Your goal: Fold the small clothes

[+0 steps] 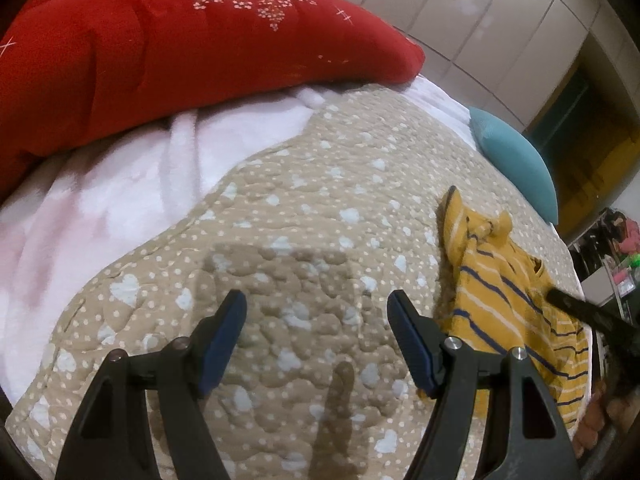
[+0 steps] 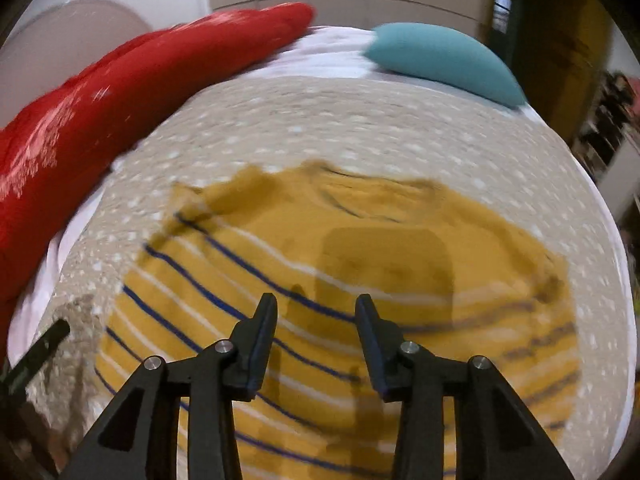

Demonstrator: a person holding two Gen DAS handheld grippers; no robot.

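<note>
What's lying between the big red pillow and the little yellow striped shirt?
In the left wrist view, a white fleecy blanket, then bare beige dotted quilt, separate the red pillow from the yellow striped shirt.

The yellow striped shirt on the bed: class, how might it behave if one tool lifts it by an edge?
The yellow striped shirt already lies rumpled, so it would probably droop. It looks thin, likely light. It may drag on the quilt.
</note>
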